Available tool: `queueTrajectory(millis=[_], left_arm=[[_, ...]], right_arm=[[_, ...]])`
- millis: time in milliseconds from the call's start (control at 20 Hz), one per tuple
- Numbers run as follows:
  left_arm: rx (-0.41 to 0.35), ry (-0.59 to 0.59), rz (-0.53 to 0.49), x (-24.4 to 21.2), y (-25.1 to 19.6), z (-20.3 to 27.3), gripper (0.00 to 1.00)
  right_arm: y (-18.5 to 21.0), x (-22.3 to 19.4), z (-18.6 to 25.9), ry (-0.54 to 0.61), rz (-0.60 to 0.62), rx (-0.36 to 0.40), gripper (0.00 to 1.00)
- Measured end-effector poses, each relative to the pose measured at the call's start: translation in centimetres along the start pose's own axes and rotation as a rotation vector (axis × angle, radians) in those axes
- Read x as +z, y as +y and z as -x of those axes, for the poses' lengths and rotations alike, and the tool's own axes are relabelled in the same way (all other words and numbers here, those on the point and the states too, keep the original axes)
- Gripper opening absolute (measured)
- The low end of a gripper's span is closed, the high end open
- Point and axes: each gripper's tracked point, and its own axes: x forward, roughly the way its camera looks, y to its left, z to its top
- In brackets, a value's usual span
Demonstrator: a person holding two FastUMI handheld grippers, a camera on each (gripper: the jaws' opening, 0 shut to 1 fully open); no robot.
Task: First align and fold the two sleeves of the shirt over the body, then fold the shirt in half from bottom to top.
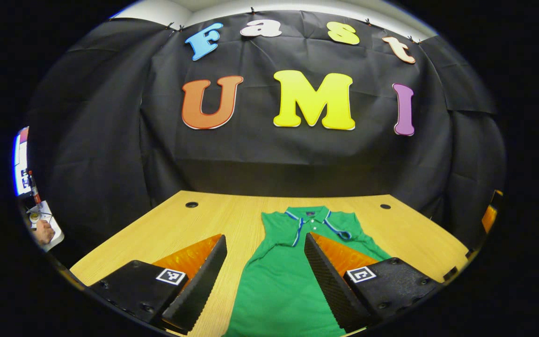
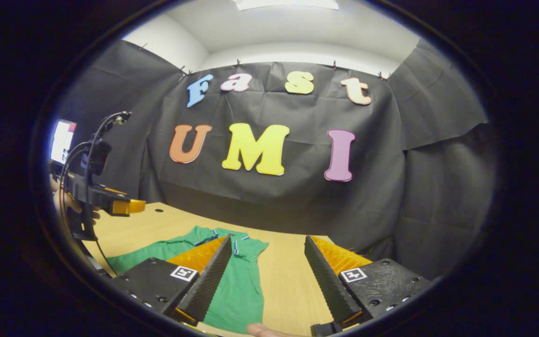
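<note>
A green polo shirt (image 1: 279,281) with blue-and-white trim lies flat on the wooden table (image 1: 166,234), collar at the far end. A trimmed cuff rests on its chest, right of the collar. My left gripper (image 1: 265,238) hovers open over the shirt's left part, nothing between its fingers. In the right gripper view the shirt (image 2: 236,285) lies at the lower left. My right gripper (image 2: 268,239) is open above the shirt's right edge and bare table (image 2: 288,281). The left gripper (image 2: 110,202) hangs farther off at the left, held by a hand.
Two cable holes (image 1: 191,204) (image 1: 385,206) sit near the table's back edge, in front of the black cloth wall. A screen (image 1: 20,159) and a person's hand (image 1: 44,231) are off the table's left. A fingertip (image 2: 262,330) shows at the bottom of the right gripper view.
</note>
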Motion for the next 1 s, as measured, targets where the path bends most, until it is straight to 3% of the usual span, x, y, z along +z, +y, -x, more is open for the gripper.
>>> queueTrajectory(millis=[200, 450, 800, 1000], left_arm=[[-0.007, 0.072, 0.045, -7.7, 1.8, 1.9, 1.0], [0.03, 0.138, 0.012, -15.0, 3.5, 2.5, 1.0], [0.021, 0.129, -0.014, -17.7, 3.7, 3.2, 1.0], [0.056, 0.092, -0.021, -17.5, 3.6, 2.9, 1.0]], right_arm=[[-0.7, -5.3, 0.9, 0.053, -0.012, -0.079, 0.96], [1.5, -14.6, 1.9, 0.203, -0.089, -0.059, 0.95], [3.4, -24.0, 1.8, 0.43, -0.088, 0.002, 0.95], [3.5, -23.7, 1.3, 0.398, -0.097, 0.005, 0.96]])
